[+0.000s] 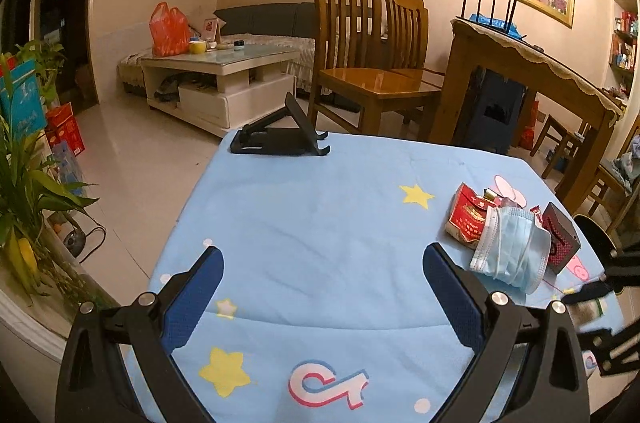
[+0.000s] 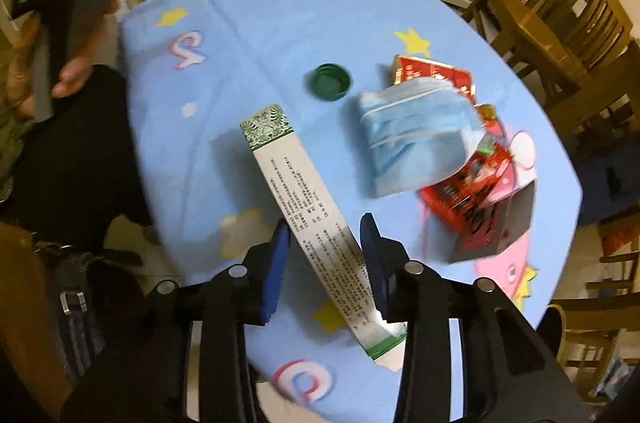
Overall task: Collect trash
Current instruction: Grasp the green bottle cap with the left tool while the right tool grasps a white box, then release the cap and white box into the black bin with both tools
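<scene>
My right gripper points steeply down over the blue-clothed table and is shut on a long white box with green ends, which runs between its blue pads. Beyond it lie a green bottle cap, a blue face mask draped over a red cigarette pack, and a dark red carton. My left gripper hovers open over bare cloth, nothing between its fingers. The mask and red pack sit just right of its right finger.
A black folding phone stand sits at the table's far edge. Wooden chairs and a wooden table stand beyond, with a white coffee table further back. Potted plants line the left. A hand holds the left gripper.
</scene>
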A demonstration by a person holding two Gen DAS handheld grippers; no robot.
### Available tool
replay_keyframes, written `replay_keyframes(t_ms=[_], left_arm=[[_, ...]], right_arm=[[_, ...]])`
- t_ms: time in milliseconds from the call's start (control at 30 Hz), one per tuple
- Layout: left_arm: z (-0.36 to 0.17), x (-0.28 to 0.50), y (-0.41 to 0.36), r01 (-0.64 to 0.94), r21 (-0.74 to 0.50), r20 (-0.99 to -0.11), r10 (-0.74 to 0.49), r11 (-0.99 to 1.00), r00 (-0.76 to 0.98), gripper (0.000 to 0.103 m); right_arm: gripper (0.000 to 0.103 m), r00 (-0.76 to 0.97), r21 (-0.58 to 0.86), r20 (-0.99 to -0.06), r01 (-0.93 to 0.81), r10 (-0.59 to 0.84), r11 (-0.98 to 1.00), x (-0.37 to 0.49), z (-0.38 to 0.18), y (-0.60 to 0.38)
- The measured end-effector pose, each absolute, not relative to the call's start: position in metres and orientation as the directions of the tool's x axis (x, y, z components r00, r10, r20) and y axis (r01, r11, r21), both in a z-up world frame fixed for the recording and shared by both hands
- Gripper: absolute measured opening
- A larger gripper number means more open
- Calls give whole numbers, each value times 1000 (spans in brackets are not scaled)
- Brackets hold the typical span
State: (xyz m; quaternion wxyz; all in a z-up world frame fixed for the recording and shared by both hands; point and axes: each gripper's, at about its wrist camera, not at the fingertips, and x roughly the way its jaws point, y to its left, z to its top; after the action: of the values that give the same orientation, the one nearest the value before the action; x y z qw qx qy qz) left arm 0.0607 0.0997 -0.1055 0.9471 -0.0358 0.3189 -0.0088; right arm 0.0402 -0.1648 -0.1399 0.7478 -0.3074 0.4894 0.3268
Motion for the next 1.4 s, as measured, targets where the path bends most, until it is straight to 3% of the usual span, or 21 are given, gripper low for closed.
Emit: replay_keyframes(t_ms=[100, 200, 267, 300, 467, 600, 667, 867, 933, 1033, 1067, 1100, 1233, 1400], left_arm=[[-106, 63, 95, 1, -57, -609, -36, 998, 793, 96], [-109, 65, 86, 12, -35, -620, -31, 999, 784, 96], [-109, 64, 81, 9, -12, -620, -15, 1000, 785, 96], [-109, 64, 81, 8, -5, -619, -10, 1000, 786, 96], [-114, 72, 74, 37, 17, -654, -17, 999, 756, 96], [-120, 90, 54, 202, -69, -693, -193, 977, 695, 96], [-131, 101, 33, 290, -26, -726, -217, 957, 652, 96], [-171, 127, -11, 468, 109, -814, -191, 877, 548, 74], [-172, 129, -14, 485, 87, -808, -223, 870, 545, 74], [-175, 132, -16, 490, 65, -812, -240, 869, 532, 51], [-175, 130, -20, 491, 88, -808, -226, 866, 544, 35], [-176, 125, -24, 496, 111, -807, -213, 861, 551, 30], [-176, 107, -39, 479, 228, -790, -127, 848, 600, 29], [-150, 106, -19, 290, 121, -767, -96, 949, 635, 29]], right_arm=[[38, 343, -182, -923, -789, 175, 587, 37, -139, -162], [51, 339, -226, -933, -816, 124, 532, 38, -151, -150], [45, 347, -271, -934, -841, 82, 467, 36, -163, -143], [30, 312, -240, -946, -854, 85, 461, 37, -166, -143], [28, 297, -136, -933, -815, 204, 563, 42, -137, -165], [28, 371, 66, -833, -671, 411, 739, 51, -100, -226], [28, 419, 125, -788, -608, 451, 784, 45, -97, -253], [28, 478, 254, -713, -504, 512, 825, 26, -102, -308], [28, 492, 273, -698, -488, 520, 829, 29, -101, -320], [28, 515, 293, -673, -473, 531, 831, 23, -101, -327], [28, 529, 302, -659, -465, 535, 832, 23, -100, -331], [28, 541, 313, -645, -458, 540, 832, 23, -98, -335], [28, 595, 359, -576, -432, 560, 828, 23, -96, -352], [28, 666, 397, -533, -347, 521, 850, 37, -88, -387]])
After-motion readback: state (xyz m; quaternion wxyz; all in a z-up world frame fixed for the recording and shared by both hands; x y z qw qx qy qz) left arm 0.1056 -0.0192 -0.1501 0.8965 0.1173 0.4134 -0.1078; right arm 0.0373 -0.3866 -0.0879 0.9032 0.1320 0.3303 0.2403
